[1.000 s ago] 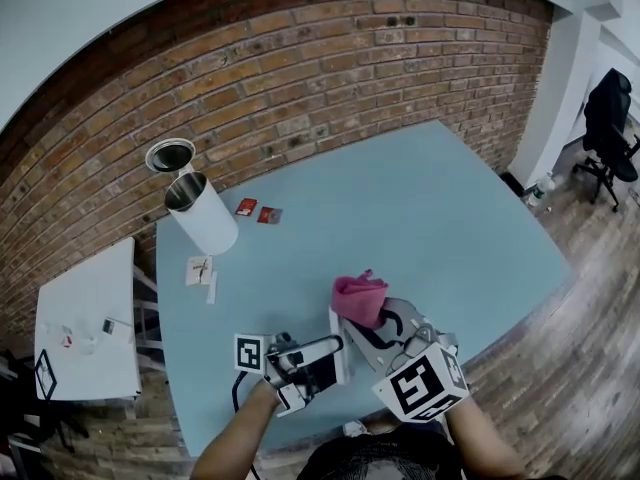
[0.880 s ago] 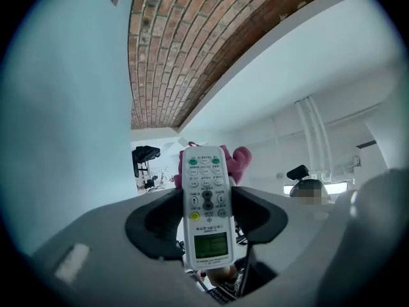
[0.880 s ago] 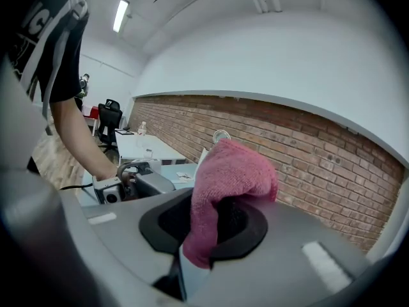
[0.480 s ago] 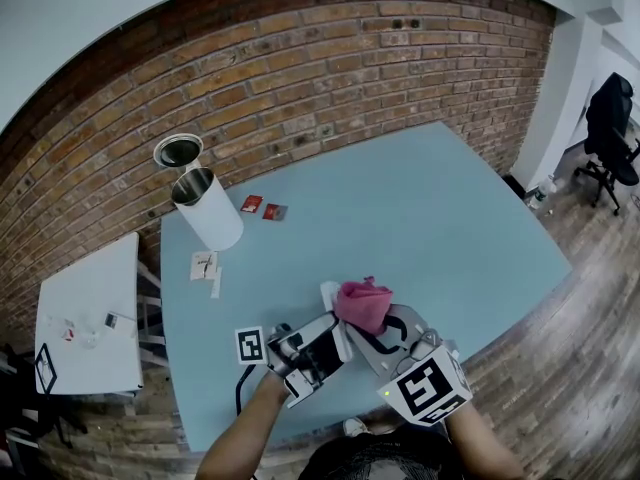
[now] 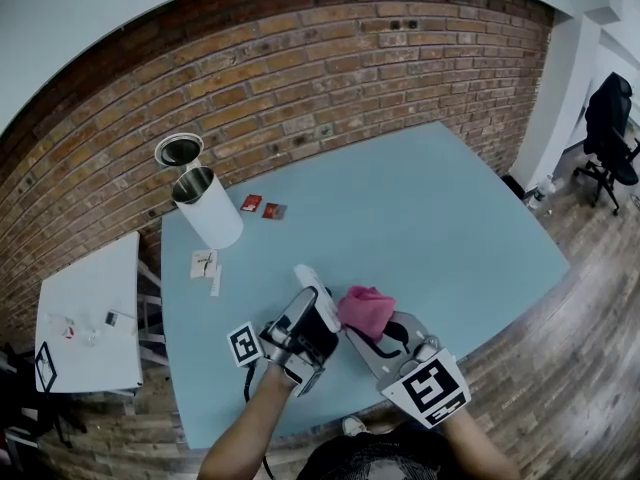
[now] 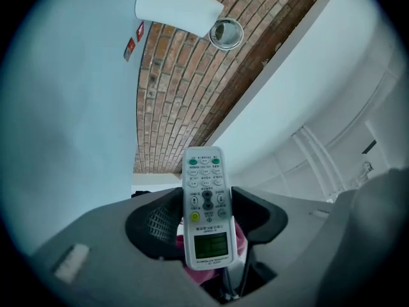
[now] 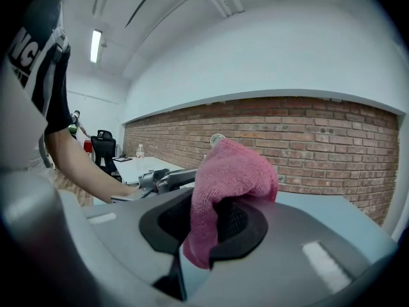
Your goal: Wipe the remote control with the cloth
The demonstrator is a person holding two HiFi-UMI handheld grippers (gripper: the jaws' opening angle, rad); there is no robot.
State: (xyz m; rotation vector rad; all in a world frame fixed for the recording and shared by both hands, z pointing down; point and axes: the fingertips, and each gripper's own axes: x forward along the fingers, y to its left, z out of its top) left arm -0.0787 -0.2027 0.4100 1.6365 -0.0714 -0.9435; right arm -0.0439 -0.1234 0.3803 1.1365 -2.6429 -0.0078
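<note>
Left gripper (image 6: 206, 219) is clamping the remote control (image 6: 206, 203) across its width, jaws standing wide on its 2 long edges. You're holding it tilted up above the table (image 5: 430, 218), button face toward the left gripper view. The gripper body is cutting off the remote's bottom end there, and in the head view the jaws are hiding its lower half. Only the white tip is poking out. Button print is too small to read.

Right gripper (image 7: 214, 226) is pinching the cloth (image 7: 230, 178), jaws closed down on the fabric. The cloth's lower end is disappearing into the jaw throat. The free part is bunching up and flopping over the right pad.

The cloth is sitting just beside the remote, showing pink behind it in the left gripper view. I can't tell whether they're touching.

Remote: slim white plastic slab, rounded corners, greenish LCD window low down, 2 green buttons at the top, 1 yellow above the screen, the rest grey. Cloth: pink, nubby, towel-like. Jaw pads: black, ribbed mesh texture. Table: smooth, pale blue.

Your forearm is filling the left edge of the right gripper view.
</note>
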